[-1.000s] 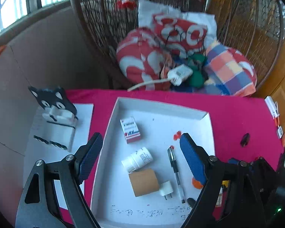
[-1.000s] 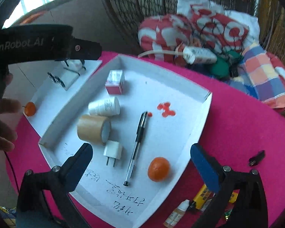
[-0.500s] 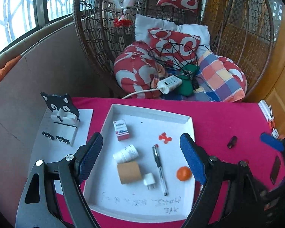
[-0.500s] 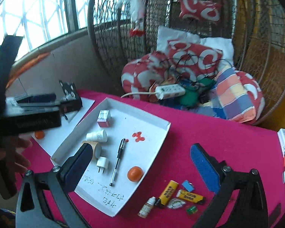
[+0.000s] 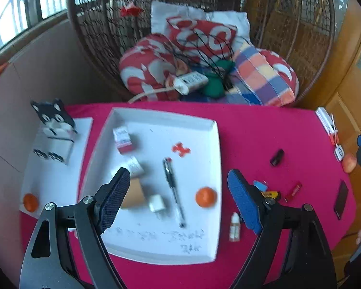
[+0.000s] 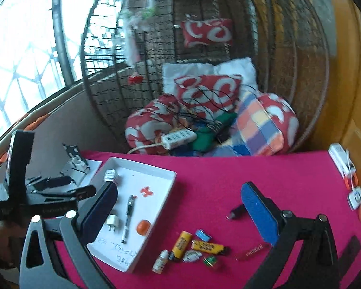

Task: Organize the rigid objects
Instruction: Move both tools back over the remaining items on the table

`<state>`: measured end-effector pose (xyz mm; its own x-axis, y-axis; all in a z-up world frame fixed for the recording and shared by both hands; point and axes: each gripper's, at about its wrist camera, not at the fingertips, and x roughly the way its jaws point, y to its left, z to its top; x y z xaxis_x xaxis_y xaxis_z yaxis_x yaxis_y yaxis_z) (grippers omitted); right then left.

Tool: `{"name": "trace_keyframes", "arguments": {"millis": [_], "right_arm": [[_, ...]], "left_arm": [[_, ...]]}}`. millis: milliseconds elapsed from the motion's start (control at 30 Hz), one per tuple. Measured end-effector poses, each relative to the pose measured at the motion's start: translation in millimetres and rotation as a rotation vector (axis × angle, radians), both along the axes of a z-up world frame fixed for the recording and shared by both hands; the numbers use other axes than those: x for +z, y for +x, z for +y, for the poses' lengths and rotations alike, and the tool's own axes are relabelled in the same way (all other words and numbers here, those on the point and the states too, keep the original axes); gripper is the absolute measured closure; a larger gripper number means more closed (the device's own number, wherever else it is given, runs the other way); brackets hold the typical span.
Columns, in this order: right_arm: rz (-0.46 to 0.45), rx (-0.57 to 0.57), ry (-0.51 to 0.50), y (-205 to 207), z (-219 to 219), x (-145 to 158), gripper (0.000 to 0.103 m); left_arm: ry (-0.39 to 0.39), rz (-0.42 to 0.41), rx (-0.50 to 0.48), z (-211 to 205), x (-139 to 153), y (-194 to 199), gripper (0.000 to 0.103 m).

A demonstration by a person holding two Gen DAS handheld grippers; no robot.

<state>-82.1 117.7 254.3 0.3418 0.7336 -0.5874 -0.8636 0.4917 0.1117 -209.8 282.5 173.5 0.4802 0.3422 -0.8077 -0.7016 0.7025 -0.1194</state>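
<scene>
Both grippers have drawn back and up from the white tray (image 5: 211,159) since the earlier frames, so far more of the table (image 5: 264,130) and the hanging wicker chair (image 6: 288,60) behind it now shows; the right wrist view has swung furthest and now takes in the loose items right of the tray.

Left gripper (image 5: 178,192): jaws spread wide, nothing between them, held above the near half of the tray.
Right gripper (image 6: 180,209): jaws spread wide, nothing between them, held above the table between the tray and the loose items.

Tray contents: red-and-white box (image 5: 122,139) at the far left; white bottle (image 5: 135,166) lying nearer; roll of brown tape (image 5: 133,193) partly hidden by the left finger; white plug (image 5: 157,203) just beside the roll; black pen (image 5: 173,187) lying lengthwise mid-tray; orange ball (image 5: 205,197) at the right wall.

On the red cloth right of the tray: small dropper bottle (image 6: 160,261), yellow tube (image 6: 181,244), yellow-and-black lighter (image 6: 208,246), blue piece (image 6: 203,235), red stick (image 6: 251,250), black clip (image 6: 235,210).

Left of the tray, on white paper: cat-faced stand (image 5: 54,130) and second orange ball (image 5: 30,201).
</scene>
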Motion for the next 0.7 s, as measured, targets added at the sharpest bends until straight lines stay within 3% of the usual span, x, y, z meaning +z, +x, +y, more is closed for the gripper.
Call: {"name": "trace_keyframes", "arguments": {"millis": [233, 700], "right_arm": [[0.038, -0.076, -0.004, 26, -27, -5, 0.000], [0.085, -0.249, -0.020, 87, -97, -9, 0.000]], "left_arm": [[-0.106, 0.049, -0.068, -21, -26, 27, 0.019], [-0.173, 0.182, -0.311, -90, -69, 110, 0.019]]}}
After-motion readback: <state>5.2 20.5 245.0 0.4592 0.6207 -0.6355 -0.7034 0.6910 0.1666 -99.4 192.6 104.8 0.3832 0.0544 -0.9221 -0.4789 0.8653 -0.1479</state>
